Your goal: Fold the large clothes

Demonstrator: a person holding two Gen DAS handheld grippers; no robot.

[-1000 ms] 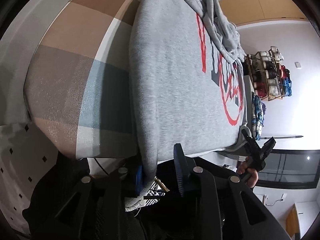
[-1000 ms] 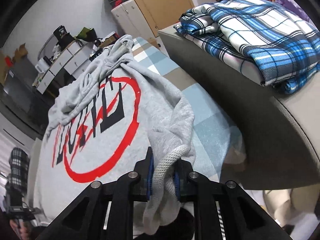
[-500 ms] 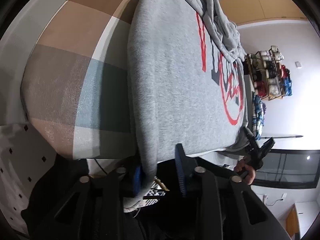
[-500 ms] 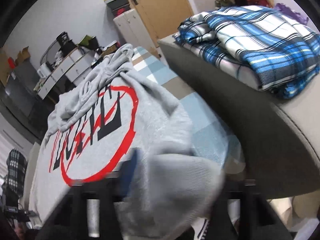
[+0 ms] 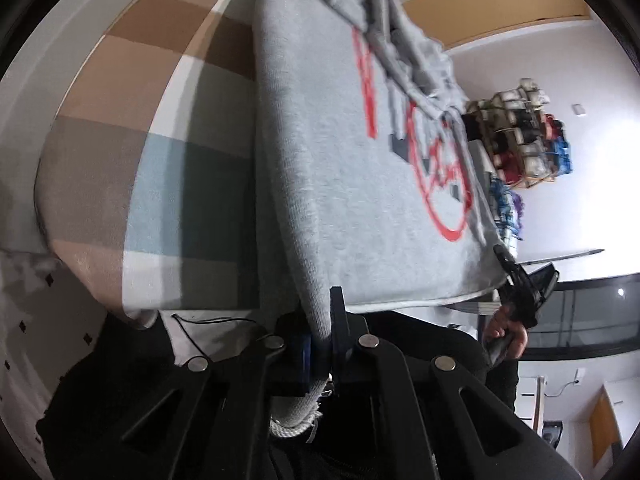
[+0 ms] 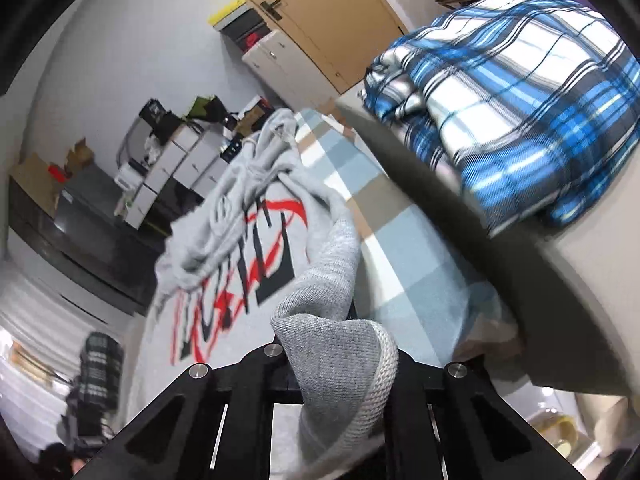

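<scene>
While your left hand-held gripper is clamped on the ribbed hem corner of the grey sweatshirt, its jaws pressed tight on the fabric with a bit of hem hanging out below, your right hand-held gripper is grasping the opposite hem corner, a thick fold of grey knit and white ribbing bunched between its jaws and draped over the fingers. Left view also catches the right hand-held gripper far off at the hem's other end, your hand under it. The sweatshirt lies front up on the checked surface, tan, blue and white squares; the hem edge is off the surface's near edge, pulled toward you. Red ring and black lettering print faces up mid-chest. Farther on, the hood and sleeves are crumpled in a heap at the garment's far end. Right of it, a folded blue plaid garment sits on a grey raised ledge. Beyond: white drawer units, wooden door; left view shows a shoe rack against the white wall.
</scene>
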